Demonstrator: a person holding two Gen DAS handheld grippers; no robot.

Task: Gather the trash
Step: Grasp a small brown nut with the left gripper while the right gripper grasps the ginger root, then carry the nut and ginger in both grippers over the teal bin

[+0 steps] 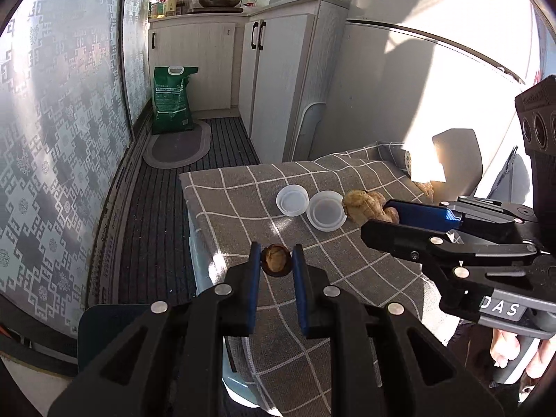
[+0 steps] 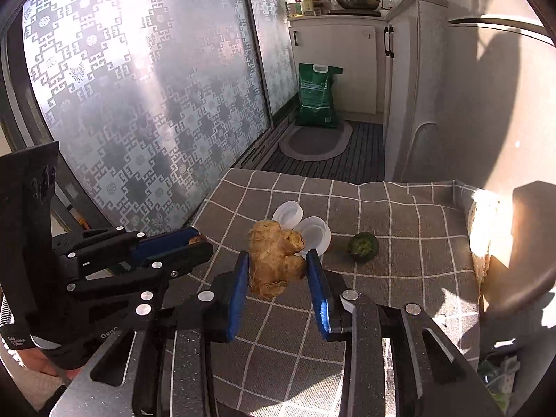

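My left gripper [image 1: 275, 260] is shut on a brown walnut shell [image 1: 275, 262], held above the table's near-left edge; it also shows in the right wrist view [image 2: 198, 241]. My right gripper [image 2: 278, 260] is shut on a knobbly piece of ginger [image 2: 274, 260], held above the grey checked tablecloth [image 2: 399, 260]; the ginger [image 1: 365, 206] also shows in the left wrist view between the right gripper's [image 1: 377, 215] blue pads. Two white plastic lids [image 1: 292, 199] [image 1: 326, 211] lie on the cloth. A green round scrap [image 2: 362, 246] lies right of the lids.
A crumpled pale item [image 2: 484, 229] sits in sunlight at the table's right edge. A green sack [image 1: 173, 99] stands on an oval mat [image 1: 177, 146] by the white cabinets [image 1: 278, 80]. A patterned glass sliding door [image 2: 139, 104] runs along the left.
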